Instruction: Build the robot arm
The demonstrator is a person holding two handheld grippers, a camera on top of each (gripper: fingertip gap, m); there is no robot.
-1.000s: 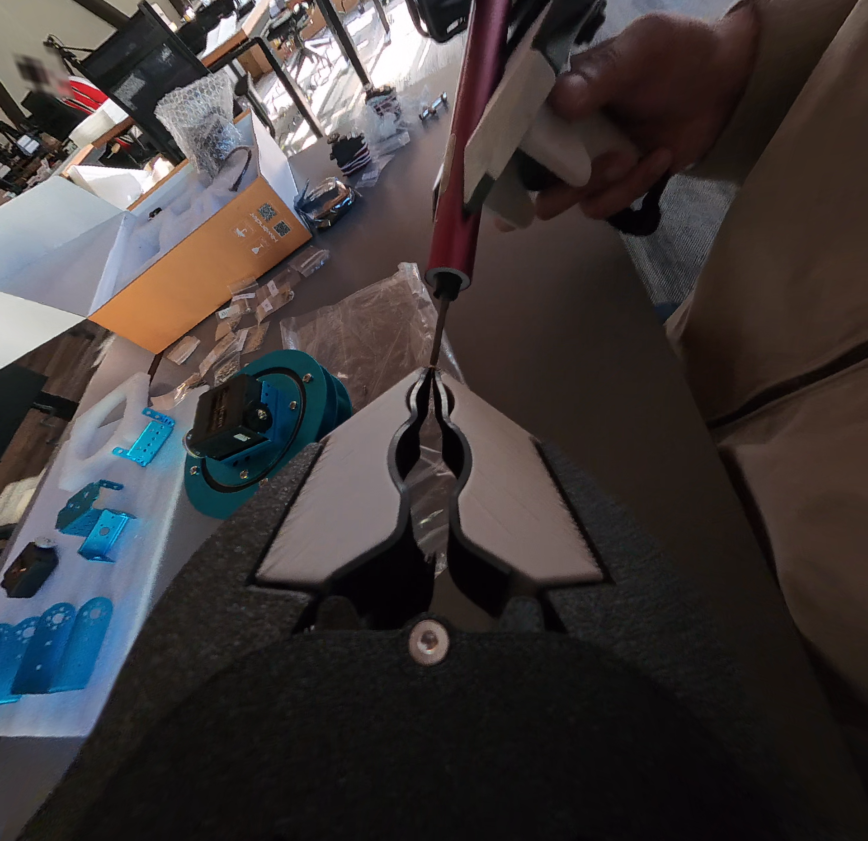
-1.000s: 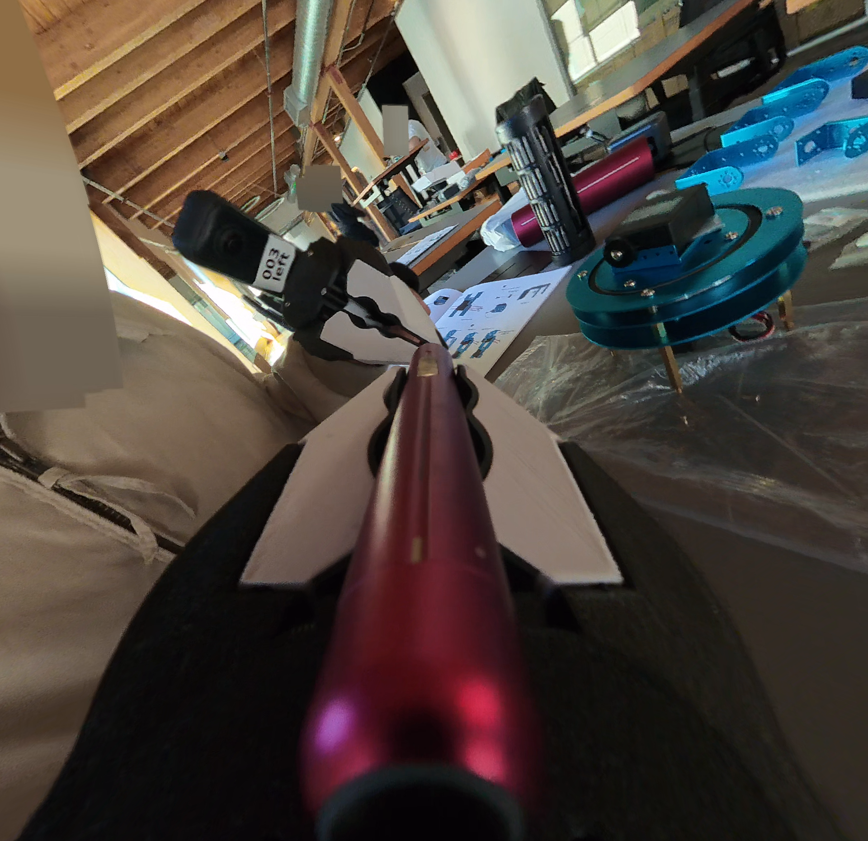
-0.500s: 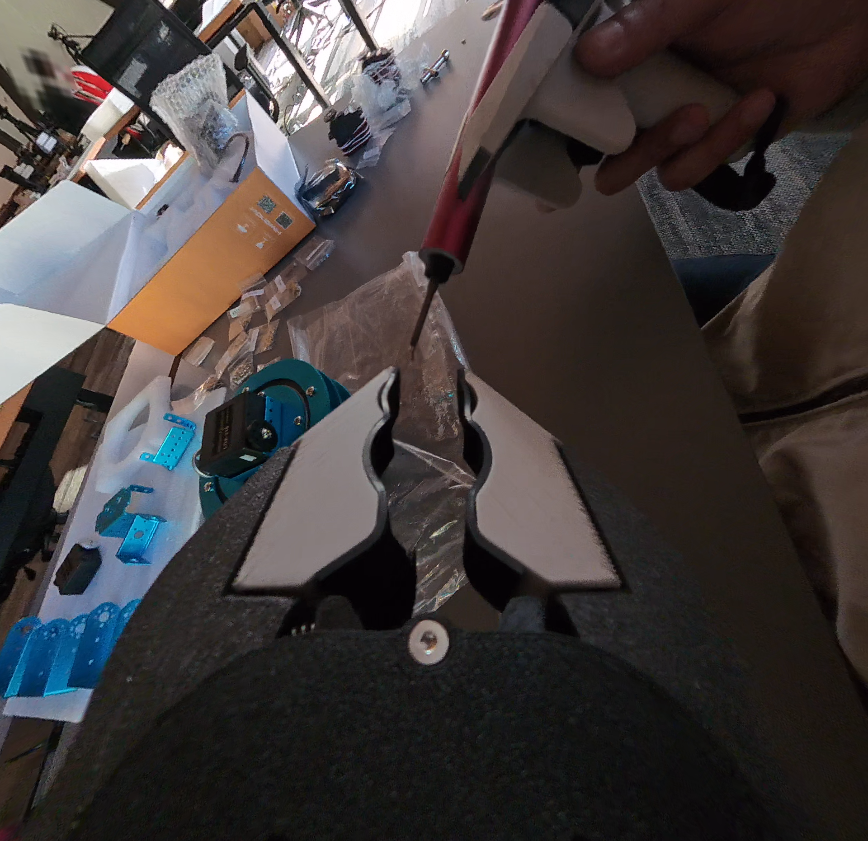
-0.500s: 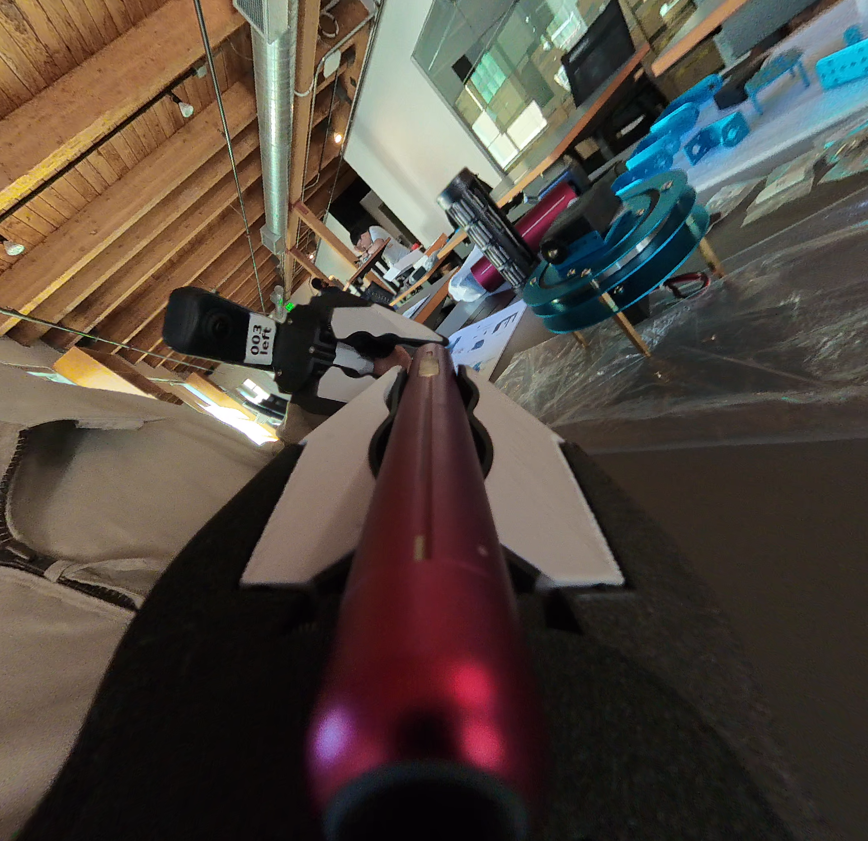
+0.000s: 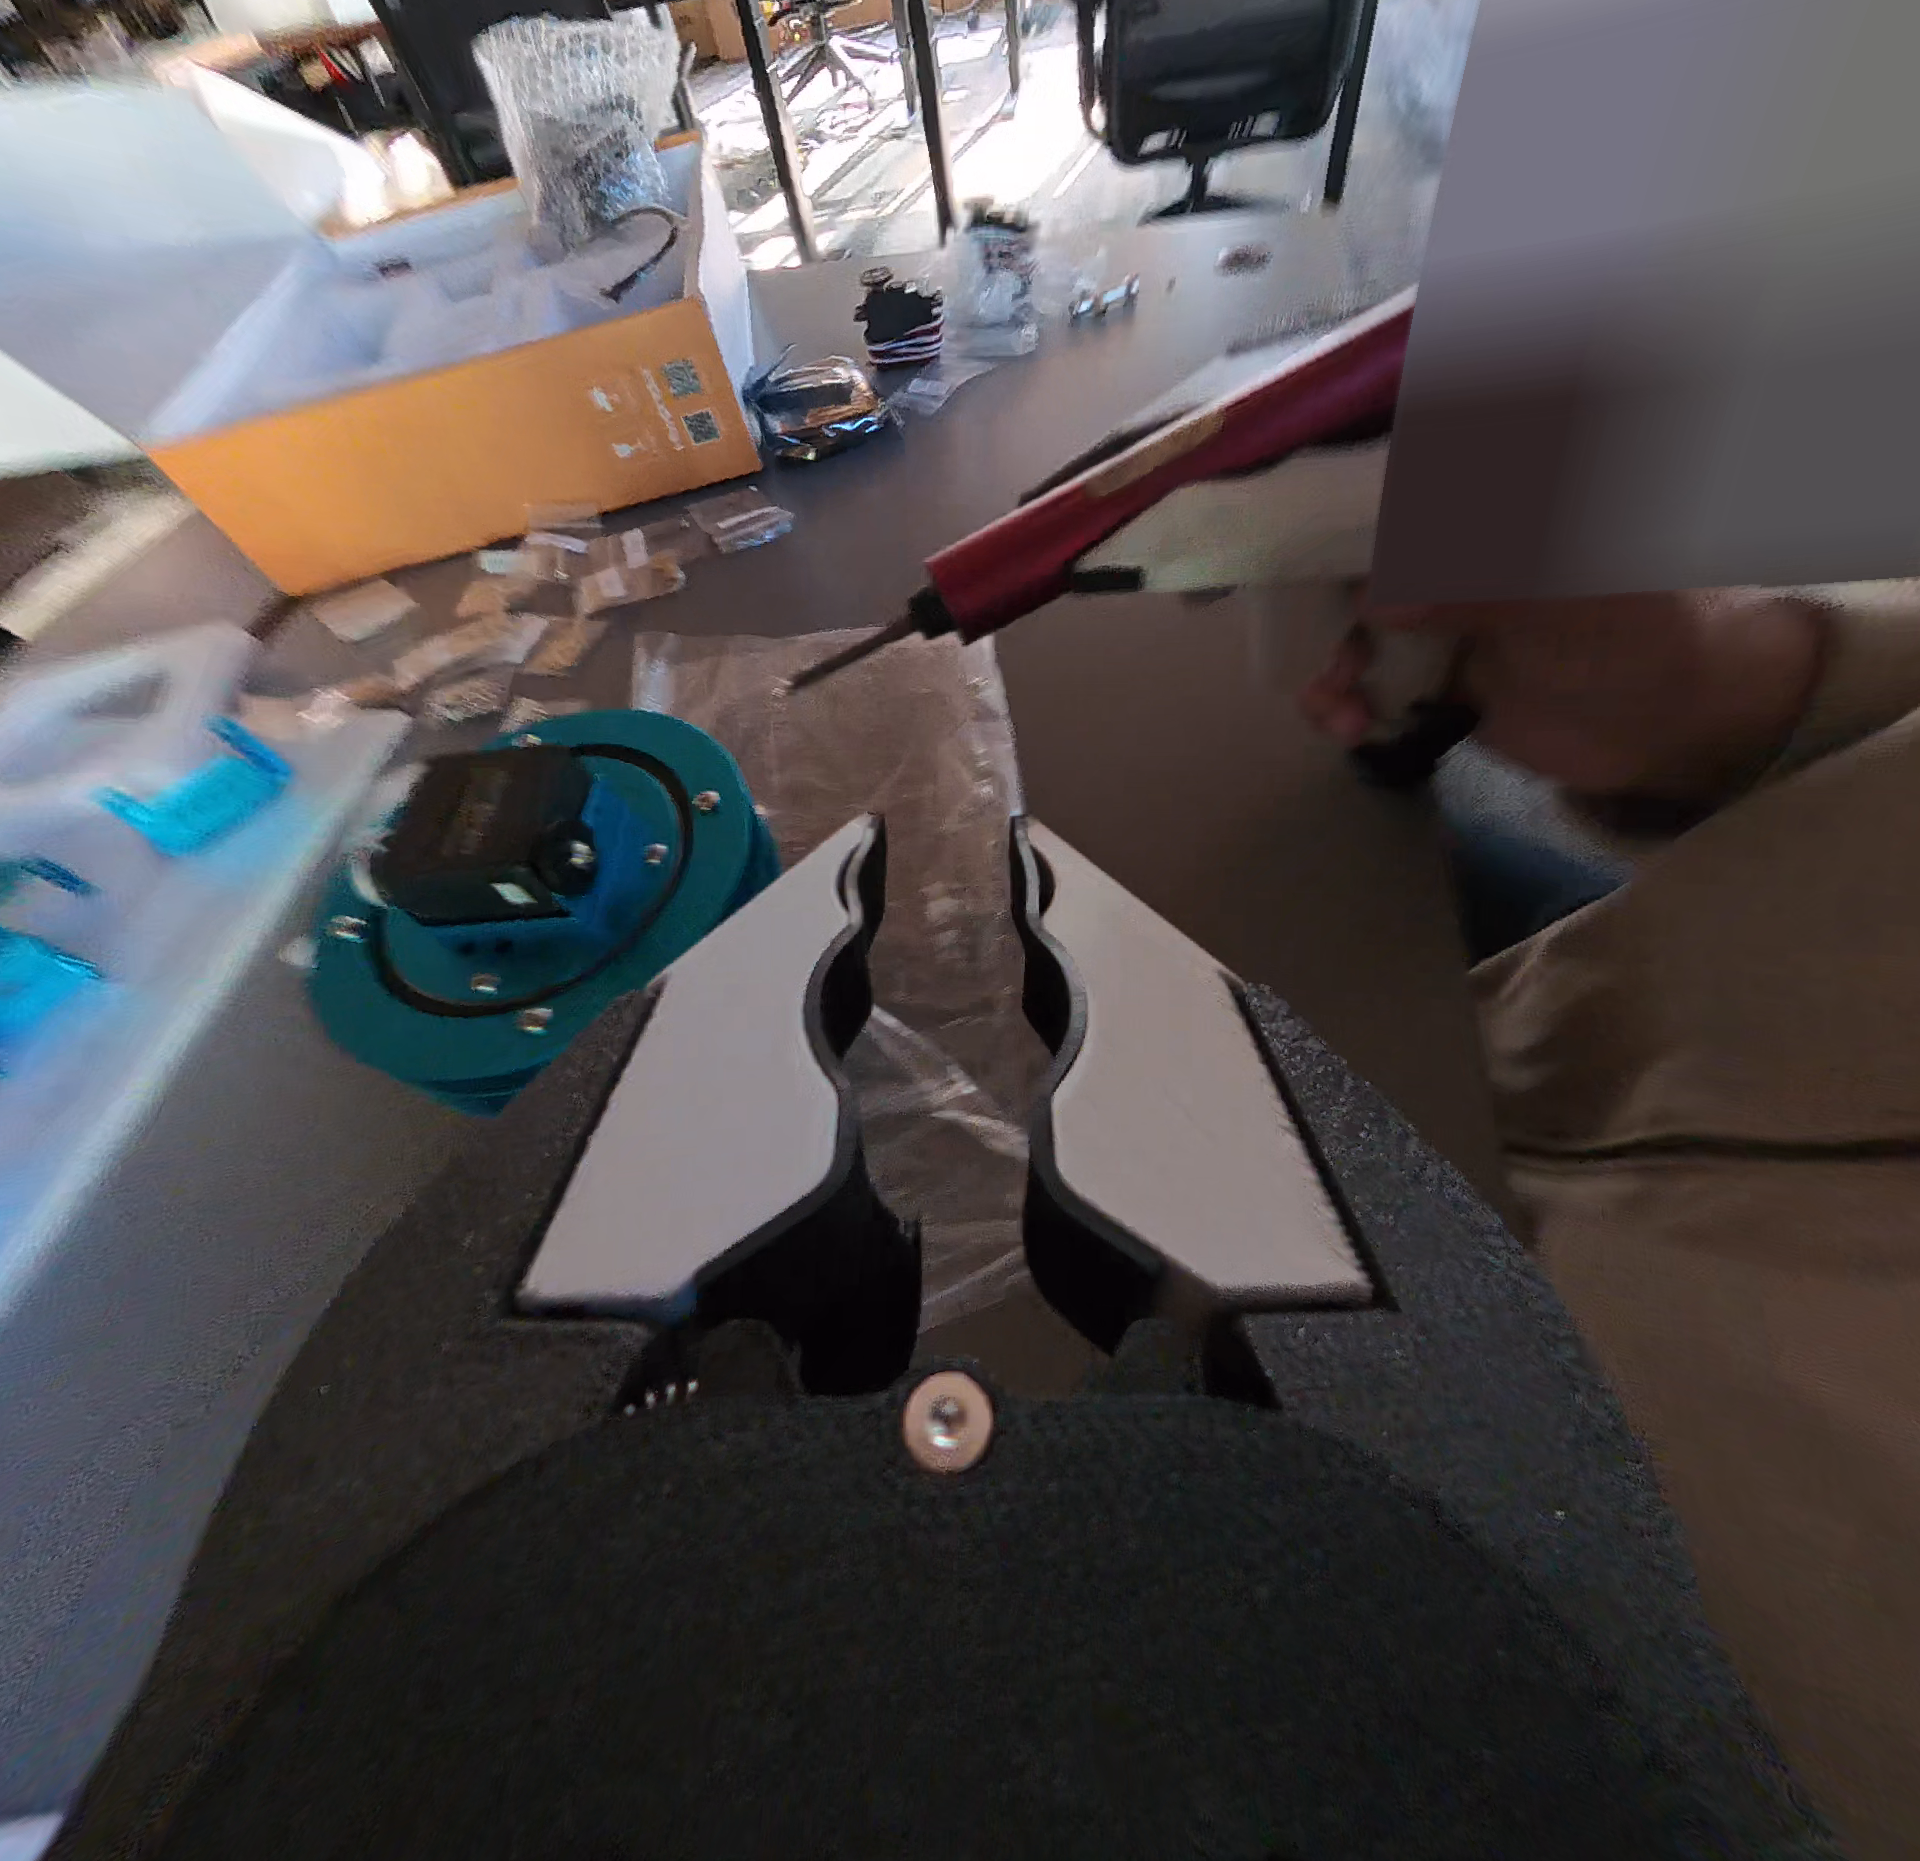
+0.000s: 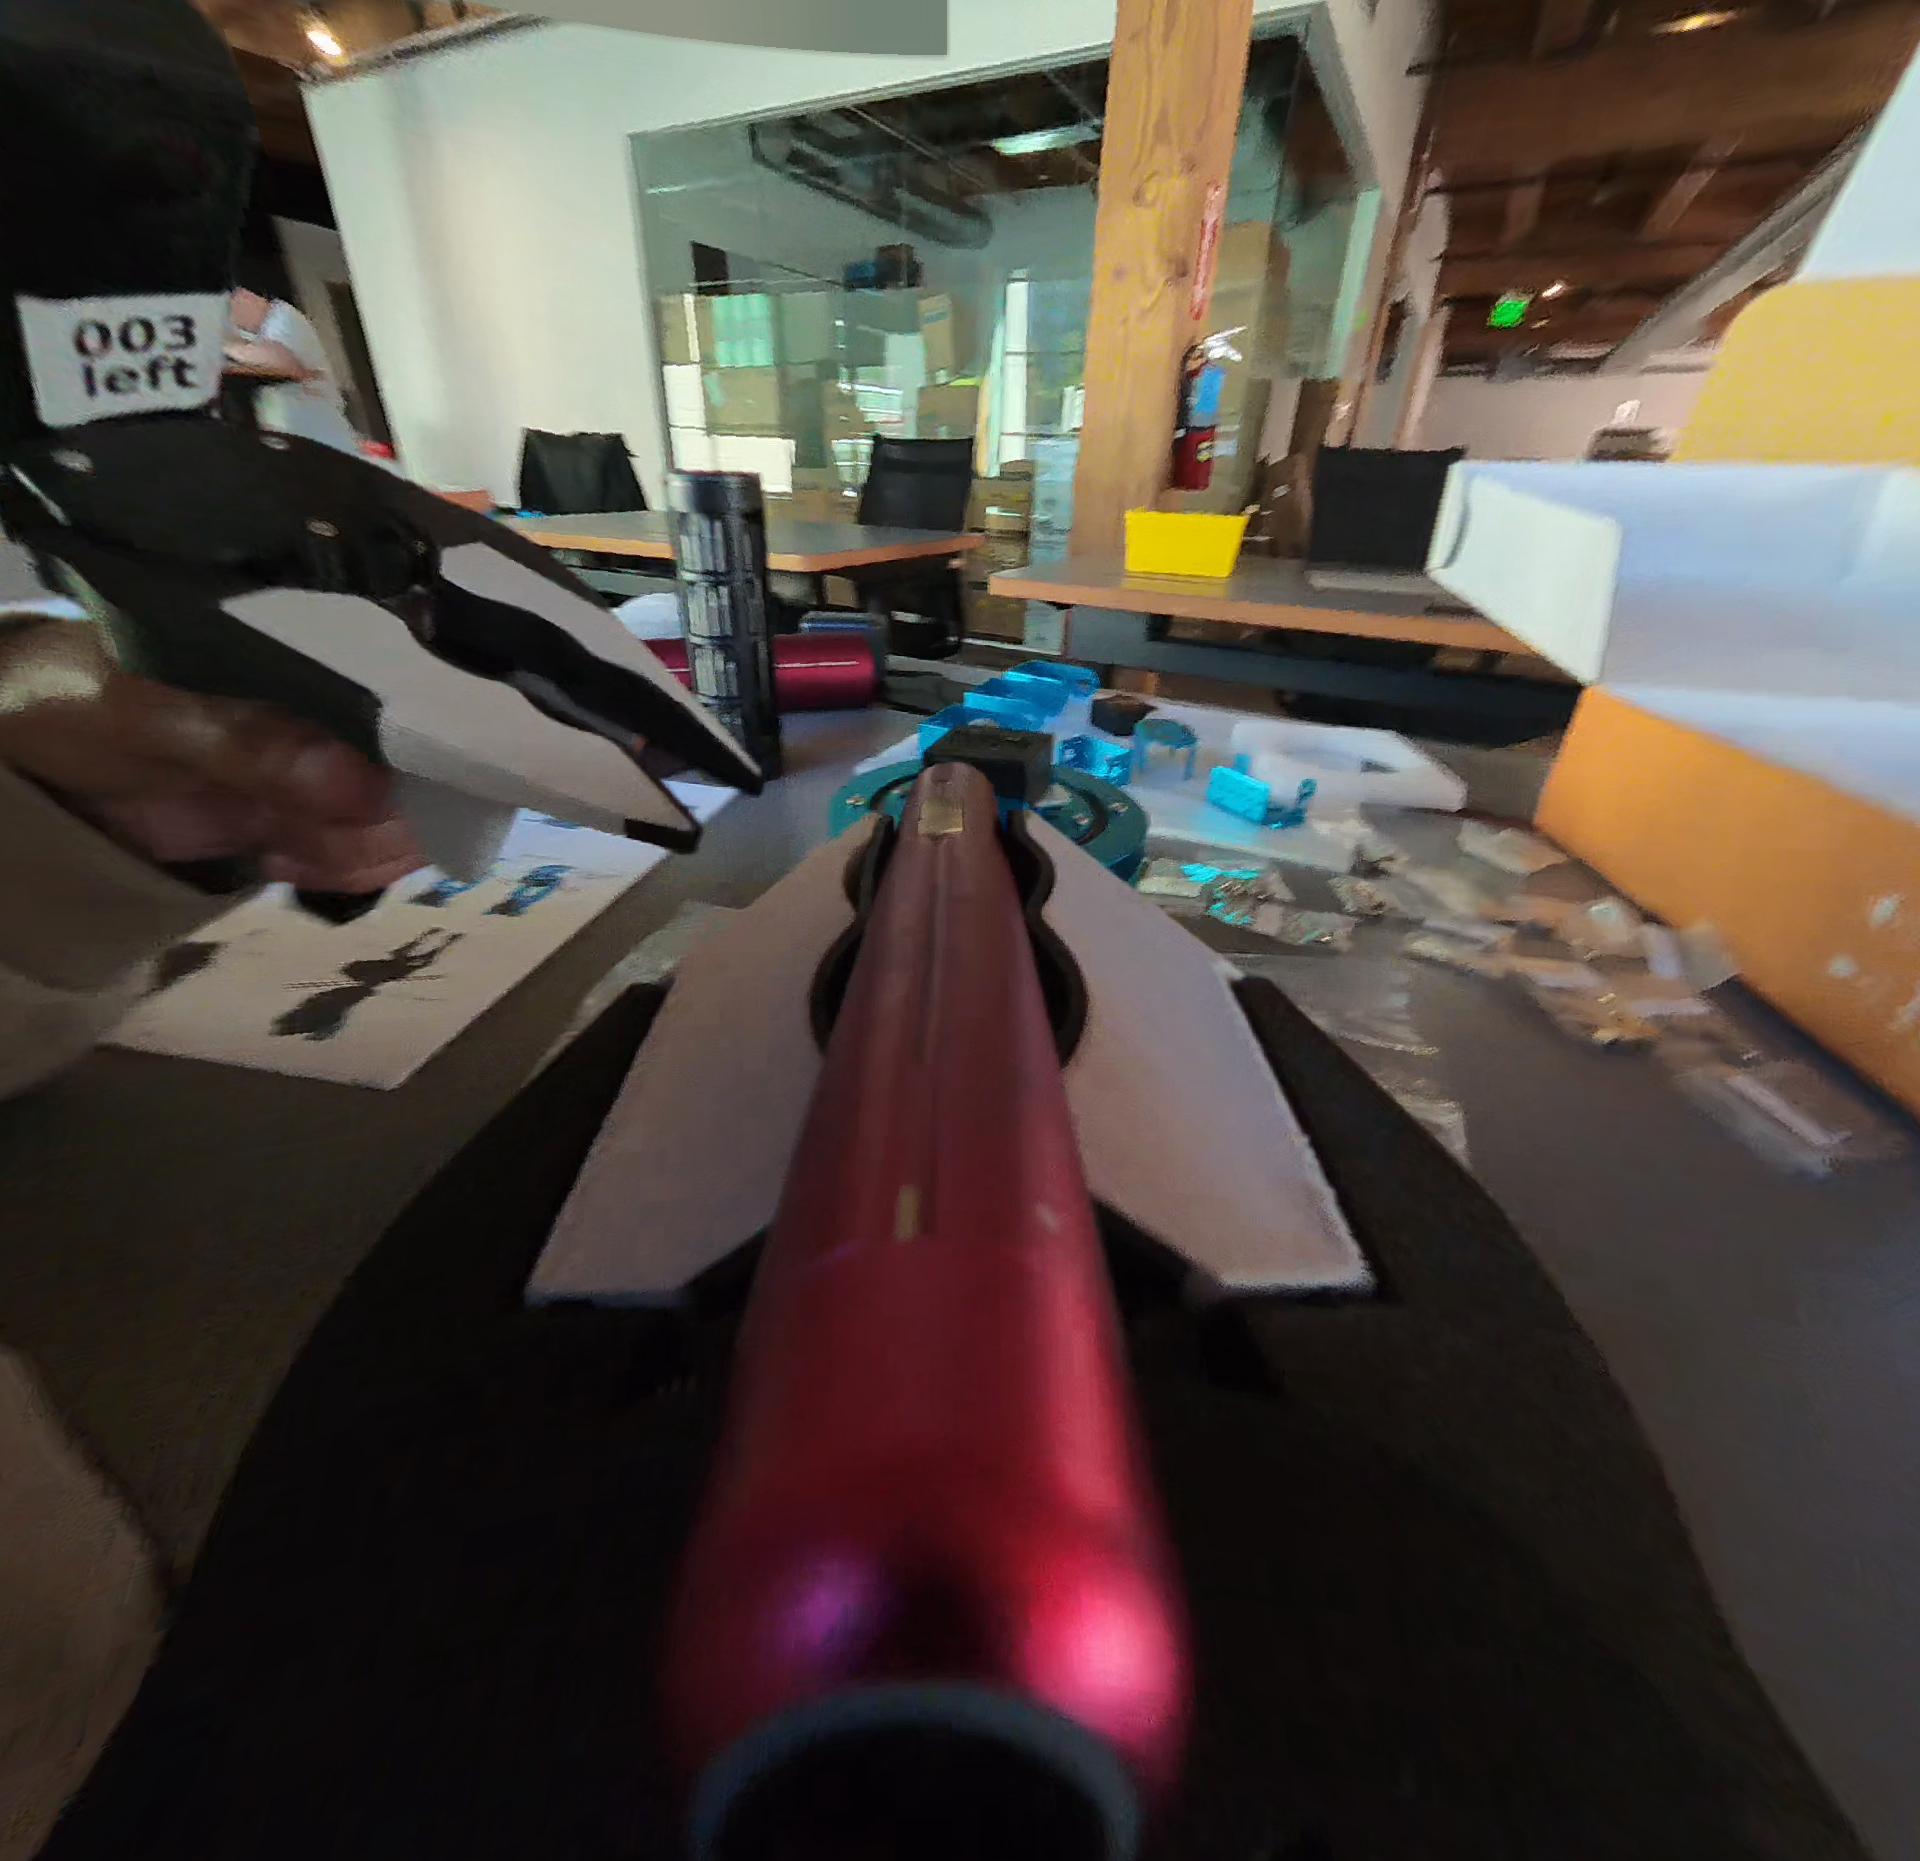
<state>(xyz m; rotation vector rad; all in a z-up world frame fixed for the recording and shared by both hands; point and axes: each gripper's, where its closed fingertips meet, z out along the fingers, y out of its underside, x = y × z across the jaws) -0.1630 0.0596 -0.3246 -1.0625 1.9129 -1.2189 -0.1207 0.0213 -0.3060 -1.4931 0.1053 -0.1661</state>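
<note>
My right gripper (image 6: 948, 835) is shut on a dark red screwdriver (image 6: 935, 1240), which runs forward between its fingers. In the left wrist view the screwdriver (image 5: 1143, 502) comes in from the right, and its thin bit points left over a clear plastic bag (image 5: 831, 751). My left gripper (image 5: 948, 845) is open and empty above that bag. It also shows at the left of the right wrist view (image 6: 675, 793), held in a hand. A teal round base (image 5: 582, 980) with a black servo (image 5: 468, 845) on top stands left of my left gripper and ahead of the screwdriver (image 6: 1091, 814).
An orange and white cardboard box (image 5: 468, 461) stands at the back left, with small hardware bags (image 5: 582, 585) before it. Blue brackets (image 5: 187, 803) lie on white foam at left. A printed sheet (image 6: 364, 959) and a black cylinder (image 6: 722, 606) lie beyond. Beige clothing (image 5: 1714, 1188) fills the right. My right fingertips sit around 7 cm from my left ones.
My left gripper was shut at the screwdriver's bit, then opened and drew away. The screwdriver swung from steeply upright to a low angle at the right. Both views turned.
</note>
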